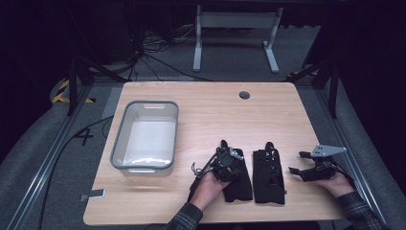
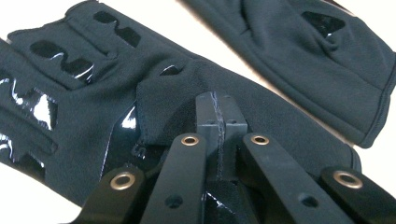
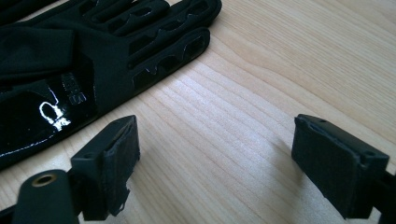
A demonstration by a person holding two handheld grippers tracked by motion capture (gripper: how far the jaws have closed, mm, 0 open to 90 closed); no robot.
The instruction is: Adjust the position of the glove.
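Note:
Two black gloves with shiny grip patches lie side by side on the wooden table near its front edge. My left gripper is down on the left glove. In the left gripper view its jaws are pressed together, and a fold of that glove is bunched at their tips. The right glove lies just beyond. My right gripper rests low on the table to the right of the right glove. Its jaws are wide open over bare wood, with the glove off to their left.
A grey-rimmed white bin stands empty on the left part of the table. A round cable hole sits near the far edge. A small grey clip lies at the front left corner. Bare wood stretches behind the gloves.

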